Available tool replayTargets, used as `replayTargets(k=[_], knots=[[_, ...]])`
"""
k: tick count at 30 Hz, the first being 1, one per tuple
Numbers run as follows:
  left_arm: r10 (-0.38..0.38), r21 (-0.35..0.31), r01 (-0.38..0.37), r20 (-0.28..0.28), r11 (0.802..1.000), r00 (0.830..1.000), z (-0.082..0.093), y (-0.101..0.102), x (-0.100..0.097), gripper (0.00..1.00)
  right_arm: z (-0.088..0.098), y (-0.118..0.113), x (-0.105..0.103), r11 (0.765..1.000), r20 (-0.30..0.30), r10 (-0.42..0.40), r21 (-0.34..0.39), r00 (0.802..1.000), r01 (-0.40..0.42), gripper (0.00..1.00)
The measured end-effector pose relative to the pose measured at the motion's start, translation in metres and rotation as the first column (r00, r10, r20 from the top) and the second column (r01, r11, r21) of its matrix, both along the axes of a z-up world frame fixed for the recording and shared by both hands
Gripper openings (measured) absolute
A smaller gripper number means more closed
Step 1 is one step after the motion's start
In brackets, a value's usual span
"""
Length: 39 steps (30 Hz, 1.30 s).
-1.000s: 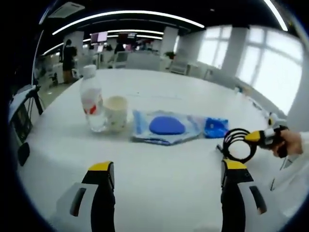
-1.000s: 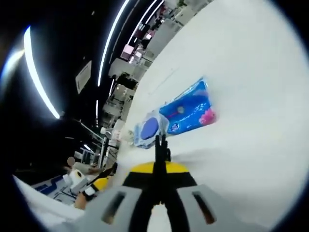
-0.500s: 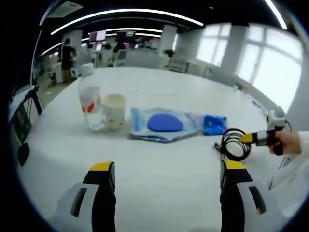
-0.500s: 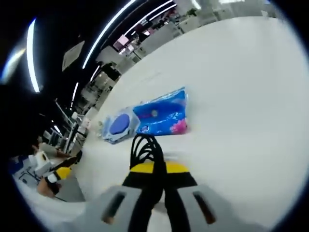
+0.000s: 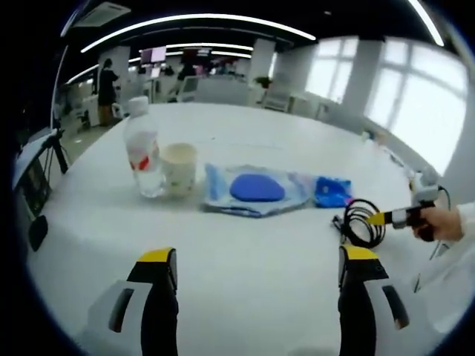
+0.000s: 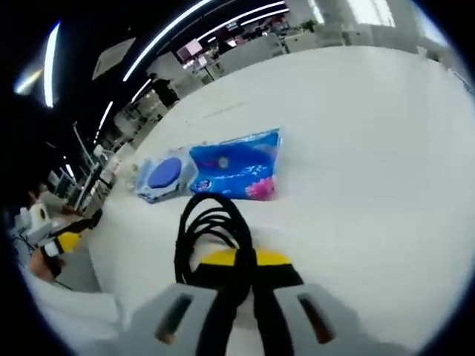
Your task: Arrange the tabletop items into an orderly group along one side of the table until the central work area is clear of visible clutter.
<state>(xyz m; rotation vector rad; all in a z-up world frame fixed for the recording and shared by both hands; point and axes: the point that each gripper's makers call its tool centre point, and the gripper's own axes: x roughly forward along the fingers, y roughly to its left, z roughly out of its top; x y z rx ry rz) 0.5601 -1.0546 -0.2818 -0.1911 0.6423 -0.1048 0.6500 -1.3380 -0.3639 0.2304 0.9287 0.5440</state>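
White table (image 5: 245,252) center frame, office behind; left gripper (image 5: 252,282) jaws wide apart, empty; right gripper (image 6: 239,259) clamps black cable (image 6: 211,226).

Clear bottle (image 5: 142,152) upright beside cream cup (image 5: 179,169), blue pouch (image 5: 252,190), blue packet (image 5: 332,192), coiled black cable (image 5: 361,222)

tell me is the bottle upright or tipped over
Upright. In the left gripper view the bottle stands on its base on the table, white cap on top, beside the cup.
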Motion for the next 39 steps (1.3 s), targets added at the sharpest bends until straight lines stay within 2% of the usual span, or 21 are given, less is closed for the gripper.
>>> replayTargets(k=[3,8,14,19,24,26,30,39], knots=[[0.005,0.002,-0.005,-0.006,1.000,1.000,-0.002,0.001,-0.001,0.86,-0.003,-0.003,-0.001,0.999,0.012,0.024,-0.031,1.000,-0.023,0.06],[0.009,-0.003,-0.009,-0.006,1.000,1.000,-0.002,-0.001,-0.001,0.86,-0.003,-0.004,0.000,0.999,0.022,0.020,-0.031,1.000,-0.020,0.09],[0.003,-0.001,-0.003,-0.010,1.000,1.000,-0.002,-0.002,-0.003,0.86,0.003,-0.006,0.004,0.999,0.056,0.017,-0.032,0.998,-0.015,0.21],[0.012,-0.003,-0.012,-0.007,1.000,1.000,-0.001,0.001,-0.006,0.87,0.016,-0.002,0.006,0.999,0.128,0.044,-0.033,0.991,-0.040,0.45],[0.019,-0.002,-0.019,-0.015,1.000,1.000,-0.003,0.005,-0.012,0.89,0.029,0.003,0.000,0.997,0.168,0.078,-0.013,0.983,-0.077,0.65],[0.024,-0.007,-0.024,-0.015,1.000,1.000,-0.002,0.006,-0.014,0.89,0.035,0.006,-0.003,0.995,0.179,0.094,0.001,0.979,-0.096,0.70],[0.020,-0.004,-0.020,-0.019,1.000,1.000,-0.002,0.009,-0.018,0.90,0.040,0.006,-0.009,0.994,0.177,0.101,0.019,0.979,-0.106,0.75],[0.011,0.018,-0.010,-0.020,1.000,1.000,0.002,0.028,-0.030,0.91,0.053,0.011,-0.035,0.989,0.192,0.135,0.028,0.972,-0.143,0.77]])
